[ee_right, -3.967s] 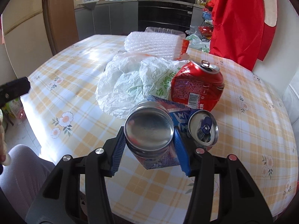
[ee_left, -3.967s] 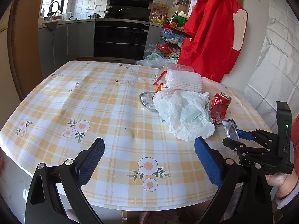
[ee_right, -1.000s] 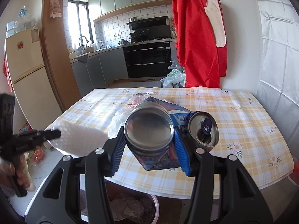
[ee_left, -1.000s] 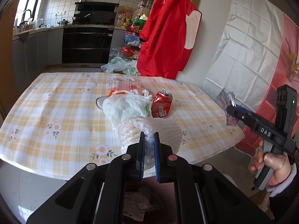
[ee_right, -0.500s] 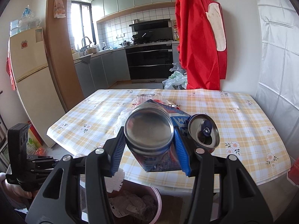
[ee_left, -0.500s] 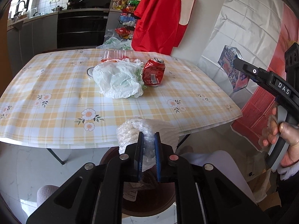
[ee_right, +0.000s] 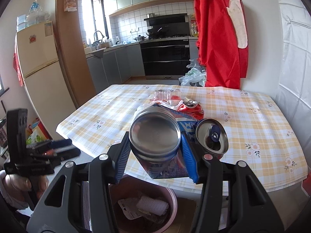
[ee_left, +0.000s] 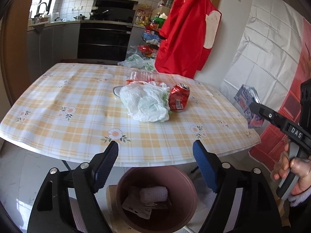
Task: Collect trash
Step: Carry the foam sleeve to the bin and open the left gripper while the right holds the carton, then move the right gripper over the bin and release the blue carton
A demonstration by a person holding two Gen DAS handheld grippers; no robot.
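My left gripper (ee_left: pixel 155 161) is open and empty above a pink trash bin (ee_left: pixel 155 176) on the floor below the table edge. The white foam net (ee_left: pixel 153 194) lies inside the bin; it also shows in the right wrist view (ee_right: pixel 152 205). My right gripper (ee_right: pixel 155 153) is shut on a crushed blue can (ee_right: pixel 155 136), held above the bin (ee_right: pixel 173 196); the can also shows in the left wrist view (ee_left: pixel 247 104). A red can (ee_left: pixel 178 99), a white plastic bag (ee_left: pixel 145 103) and a clear plastic box (ee_left: pixel 141 75) lie on the checked table (ee_left: pixel 68 106).
A red apron (ee_left: pixel 184 38) hangs on the wall behind the table. Kitchen cabinets and an oven (ee_left: pixel 103 40) stand at the back. A fridge (ee_right: pixel 40 68) is to the left in the right wrist view. Bags (ee_left: pixel 138 62) lie on the floor behind the table.
My left gripper opened and let go of the foam net, which dropped into the bin. My right gripper still holds the blue can and is now closer over the bin.
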